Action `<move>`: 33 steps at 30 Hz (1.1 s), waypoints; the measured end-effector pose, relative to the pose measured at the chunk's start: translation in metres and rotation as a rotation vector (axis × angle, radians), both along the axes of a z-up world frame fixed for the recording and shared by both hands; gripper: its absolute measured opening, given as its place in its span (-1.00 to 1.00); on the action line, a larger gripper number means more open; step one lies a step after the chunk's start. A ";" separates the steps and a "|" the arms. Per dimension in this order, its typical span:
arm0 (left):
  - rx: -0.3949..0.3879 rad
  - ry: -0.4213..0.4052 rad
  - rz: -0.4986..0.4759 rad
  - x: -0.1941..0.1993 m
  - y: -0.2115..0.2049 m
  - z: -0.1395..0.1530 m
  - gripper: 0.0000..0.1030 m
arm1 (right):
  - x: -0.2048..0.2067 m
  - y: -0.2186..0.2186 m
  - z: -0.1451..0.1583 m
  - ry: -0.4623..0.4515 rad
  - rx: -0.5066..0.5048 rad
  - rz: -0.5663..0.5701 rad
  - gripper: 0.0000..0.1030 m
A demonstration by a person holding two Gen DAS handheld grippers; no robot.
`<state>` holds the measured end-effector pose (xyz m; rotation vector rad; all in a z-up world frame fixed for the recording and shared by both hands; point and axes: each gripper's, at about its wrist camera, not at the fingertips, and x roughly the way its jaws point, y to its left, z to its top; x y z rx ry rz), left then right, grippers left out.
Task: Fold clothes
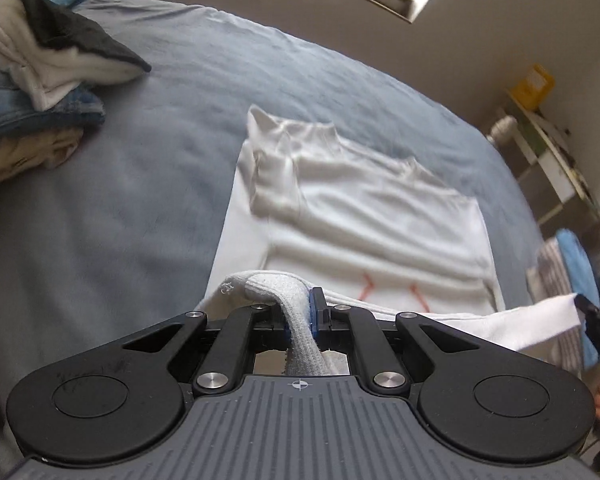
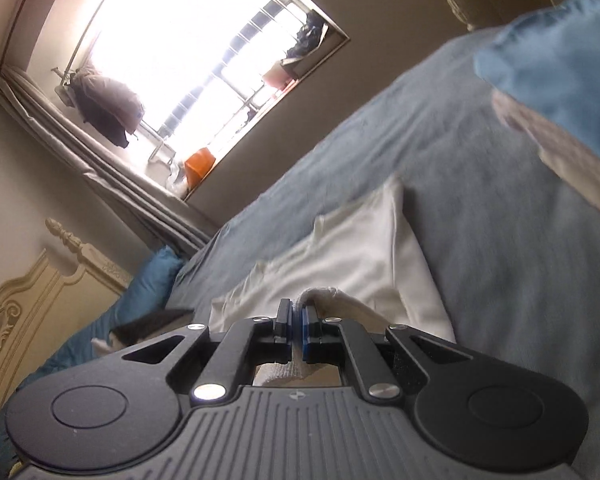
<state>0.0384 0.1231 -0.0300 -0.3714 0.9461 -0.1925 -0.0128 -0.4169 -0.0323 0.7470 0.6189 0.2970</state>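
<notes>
While the white shirt (image 1: 364, 208) lies partly folded on the grey-blue bedspread (image 1: 140, 200), both grippers have its near hem pinched and lifted off the bed. The left gripper (image 1: 306, 316) has its jaws nearly closed on a ribbed band of the hem, which bunches up over the pads and trails back toward the camera. The right gripper (image 2: 296, 322), seen at the far right edge of the left view too, has its jaws almost together on a thin fold of the same white cloth, and the hem stretches taut between the two.

Ahead of the shirt the bedspread runs bare to the far edge of the bed, where a beige wall rises, so that side is open. To the left of the shirt there is also a broad strip of empty cover. Beyond that strip, at the left edge, sits a heap of clothes (image 1: 40, 72): white and black pieces on top of blue denim and something tan. On the right, close to the shirt's side, a stack of folded things (image 2: 560, 92) with a light blue piece on top stands at the bed's edge. Past it are shelves (image 1: 548, 152) against the wall. A bright window (image 2: 188, 52) with a curtain and a cream headboard (image 2: 32, 308) show in the right view
</notes>
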 end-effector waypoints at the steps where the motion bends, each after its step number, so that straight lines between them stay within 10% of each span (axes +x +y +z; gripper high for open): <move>1: -0.003 -0.003 0.010 0.011 -0.002 0.000 -0.87 | 0.012 -0.002 -0.001 -0.001 0.011 -0.014 -0.93; 12: -0.035 -0.048 0.098 0.102 -0.014 -0.032 -0.87 | 0.120 -0.017 -0.051 0.058 0.068 -0.107 -0.93; 19: -0.226 0.010 0.172 0.132 0.010 -0.072 -0.62 | 0.153 -0.036 -0.111 0.187 0.200 -0.162 -0.87; 26: -0.652 0.081 0.357 0.127 0.067 -0.108 -0.43 | 0.140 -0.053 -0.142 0.250 0.304 -0.197 -0.18; 33: -0.651 -0.040 0.355 0.097 0.104 -0.085 -0.22 | 0.077 -0.069 -0.137 0.185 0.440 -0.248 -0.18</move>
